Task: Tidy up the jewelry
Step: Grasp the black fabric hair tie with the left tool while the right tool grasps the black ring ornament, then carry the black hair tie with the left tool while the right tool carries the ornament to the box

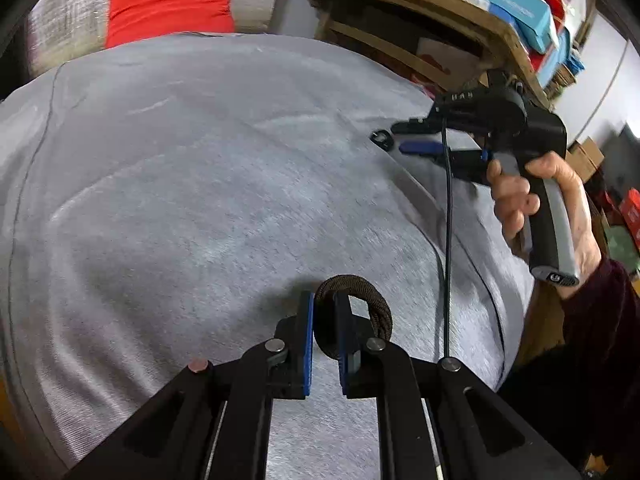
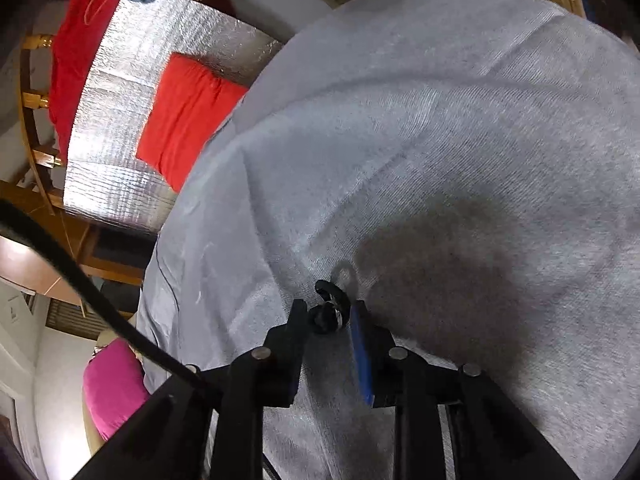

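Observation:
My left gripper (image 1: 323, 304) is shut on a dark brown braided cord bracelet (image 1: 374, 304), held a little above the grey cloth (image 1: 200, 180); the loop sticks out to the right of the fingers. My right gripper (image 2: 328, 312) is shut on a small black ring with a bead (image 2: 330, 308), just above the cloth (image 2: 460, 140). In the left wrist view the right gripper (image 1: 394, 136) is at the far right, held by a hand, with the black ring (image 1: 382, 137) at its tips.
Red cushion (image 1: 168, 0) and silver foil mat (image 2: 132, 128) lie beyond the cloth's far edge. Wooden shelf with blue boxes (image 1: 504, 0) stands at back right. A black cable (image 1: 447, 240) hangs from the right gripper. A pink object (image 2: 112, 384) sits below the table's edge.

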`<act>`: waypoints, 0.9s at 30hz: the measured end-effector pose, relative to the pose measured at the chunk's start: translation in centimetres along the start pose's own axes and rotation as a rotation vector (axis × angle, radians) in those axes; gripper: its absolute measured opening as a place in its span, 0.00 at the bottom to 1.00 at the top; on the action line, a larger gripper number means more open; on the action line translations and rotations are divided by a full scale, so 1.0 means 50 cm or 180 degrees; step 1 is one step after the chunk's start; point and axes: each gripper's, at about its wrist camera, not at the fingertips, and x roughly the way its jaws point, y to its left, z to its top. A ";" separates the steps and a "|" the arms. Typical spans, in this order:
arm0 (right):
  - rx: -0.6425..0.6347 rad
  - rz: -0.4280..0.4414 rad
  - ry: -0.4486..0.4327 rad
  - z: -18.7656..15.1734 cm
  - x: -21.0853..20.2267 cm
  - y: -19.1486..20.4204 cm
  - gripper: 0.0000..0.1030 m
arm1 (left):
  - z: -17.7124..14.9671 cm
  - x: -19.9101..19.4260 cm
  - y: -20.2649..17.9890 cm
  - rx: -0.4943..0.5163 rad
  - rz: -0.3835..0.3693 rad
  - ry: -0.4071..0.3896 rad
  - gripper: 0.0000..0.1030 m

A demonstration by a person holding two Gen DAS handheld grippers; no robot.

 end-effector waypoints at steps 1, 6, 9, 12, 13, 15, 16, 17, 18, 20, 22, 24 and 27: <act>-0.0002 -0.0038 0.0000 -0.002 0.006 0.001 0.25 | 0.002 -0.005 0.004 -0.0011 0.0055 -0.0022 0.10; -0.0046 -0.0166 -0.0053 -0.001 0.033 0.012 0.23 | 0.011 -0.010 0.019 -0.0103 0.0155 -0.0085 0.10; -0.0087 -0.0223 -0.0114 -0.004 0.038 0.017 0.22 | 0.008 -0.014 0.025 -0.0128 0.0181 -0.0085 0.10; -0.0231 -0.0314 -0.0131 -0.008 0.039 0.028 0.11 | 0.005 -0.022 0.035 -0.0174 0.0248 -0.0094 0.10; -0.0245 -0.0317 -0.0149 -0.008 0.037 0.030 0.08 | 0.006 -0.024 0.040 -0.0202 0.0274 -0.0099 0.10; -0.0247 -0.0259 -0.0217 -0.009 0.023 0.030 0.07 | 0.006 -0.033 0.054 -0.0301 0.0301 -0.0125 0.10; -0.0250 -0.0205 -0.0253 -0.008 0.014 0.032 0.07 | 0.007 -0.033 0.061 -0.0337 0.0314 -0.0135 0.10; -0.0254 -0.0132 -0.0284 -0.008 0.005 0.035 0.07 | 0.008 -0.034 0.065 -0.0367 0.0355 -0.0147 0.10; -0.0256 -0.0062 -0.0308 -0.008 -0.005 0.038 0.07 | 0.008 -0.034 0.070 -0.0380 0.0408 -0.0155 0.10; -0.0268 0.0083 -0.0330 -0.009 -0.018 0.045 0.07 | 0.009 -0.034 0.080 -0.0422 0.0491 -0.0164 0.10; -0.0280 0.0207 -0.0325 -0.013 -0.028 0.053 0.07 | 0.009 -0.032 0.090 -0.0497 0.0497 -0.0162 0.10; -0.0300 0.0342 -0.0291 -0.018 -0.032 0.062 0.07 | 0.009 -0.035 0.096 -0.0549 0.0537 -0.0174 0.10; -0.0424 0.0445 -0.0223 -0.033 -0.028 0.084 0.07 | 0.012 -0.038 0.101 -0.0595 0.0629 -0.0223 0.10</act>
